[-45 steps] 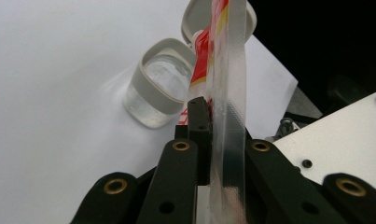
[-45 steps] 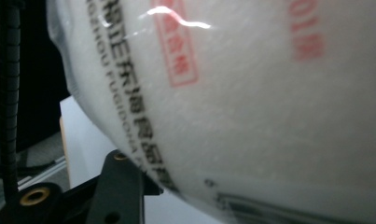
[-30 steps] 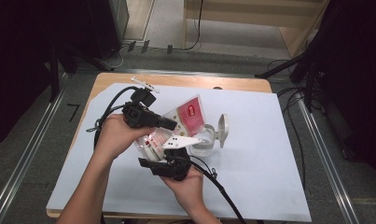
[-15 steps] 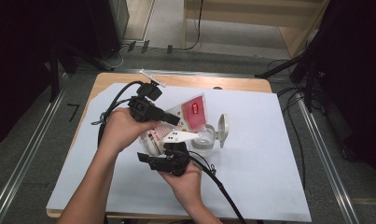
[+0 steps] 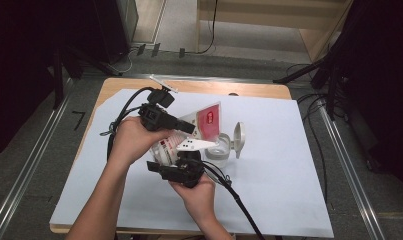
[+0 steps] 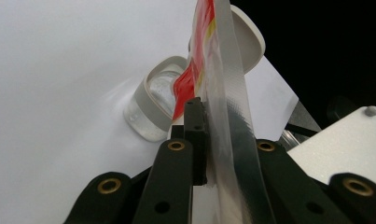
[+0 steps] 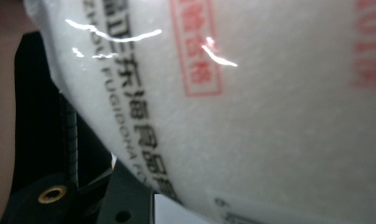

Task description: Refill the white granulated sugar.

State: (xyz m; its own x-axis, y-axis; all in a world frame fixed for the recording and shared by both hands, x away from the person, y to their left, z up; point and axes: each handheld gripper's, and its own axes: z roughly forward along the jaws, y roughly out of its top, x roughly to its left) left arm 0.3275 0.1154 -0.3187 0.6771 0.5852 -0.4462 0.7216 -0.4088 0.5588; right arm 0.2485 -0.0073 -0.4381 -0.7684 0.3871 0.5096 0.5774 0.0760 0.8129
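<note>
A plastic bag (image 5: pixel 209 120) with a red label and white grains is held tilted between both grippers. Its mouth end hangs over a clear jar (image 5: pixel 218 152) whose grey flip lid (image 5: pixel 238 140) stands open. My left gripper (image 5: pixel 190 128) is shut on the bag's upper edge; in the left gripper view the gripper (image 6: pixel 205 109) clamps the bag (image 6: pixel 223 70) just above the jar (image 6: pixel 150 109). My right gripper (image 5: pixel 181 161) is shut on the bag's lower end. In the right gripper view the bag (image 7: pixel 251 116) presses close, and one black finger (image 7: pixel 69 135) shows at the left.
A white sheet (image 5: pixel 289 175) covers the wooden table (image 5: pixel 259 90). Black cables (image 5: pixel 121 115) trail from the left gripper toward the table's left side, and another cable (image 5: pixel 239 200) runs to the front edge. Dark equipment stands beyond the table.
Both hands have carried the bag slightly to the right, toward the open jar. The left gripper has risen a little, so the bag tilts more steeply over the jar.
</note>
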